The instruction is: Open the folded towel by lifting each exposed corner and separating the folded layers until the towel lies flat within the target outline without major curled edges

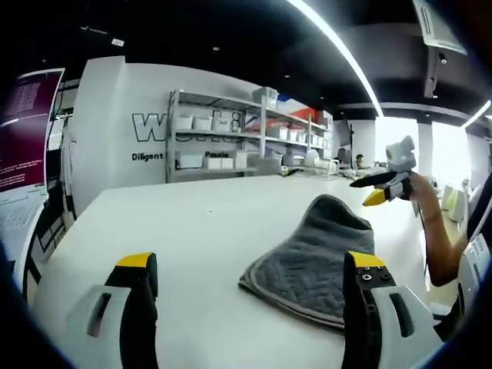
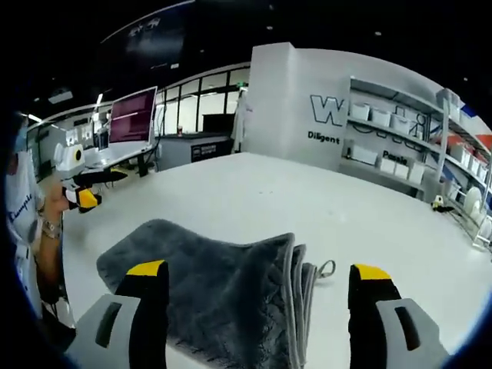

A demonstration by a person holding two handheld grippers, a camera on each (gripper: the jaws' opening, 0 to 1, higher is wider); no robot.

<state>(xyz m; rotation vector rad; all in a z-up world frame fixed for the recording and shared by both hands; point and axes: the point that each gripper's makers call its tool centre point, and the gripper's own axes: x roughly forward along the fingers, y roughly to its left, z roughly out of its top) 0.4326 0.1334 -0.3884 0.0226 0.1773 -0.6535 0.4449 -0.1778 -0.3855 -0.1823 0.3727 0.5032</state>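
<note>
- Left gripper view: left claw (image 1: 250, 269) spread wide, nothing between its jaws. Both yellow-tipped jaws sit low over the white counter (image 1: 192, 223).
- Grey towel (image 1: 315, 257) lies folded on the counter, ahead and toward the right jaw side; its near edge runs behind that jaw's tip. The left jaw has bare counter in front of it. No contact visible between claw and towel.
- Towel bulges up at its far end, flatter toward the near edge.
- Right claw (image 1: 377, 196) comes in from the right of that view, raised above the counter beyond the towel, held by a person's hand (image 1: 427, 207). Apart from the towel; can't tell how far open it is from here.
- Right gripper view: right claw (image 2: 257, 280) also spread wide, holding nothing. Towel (image 2: 207, 296) lies between and just ahead of the jaws, mostly toward the left jaw, stacked fold edges running down the middle of the gap.
- Small hanging loop (image 2: 327, 268) sticks out of the fold edge onto the counter.
- Left claw (image 2: 83, 198) shows at the left of this view, up off the counter, clear of the towel.
- Background: shelves (image 1: 231, 138) with white bins against the wall, monitor (image 2: 132, 115) on a far desk.
</note>
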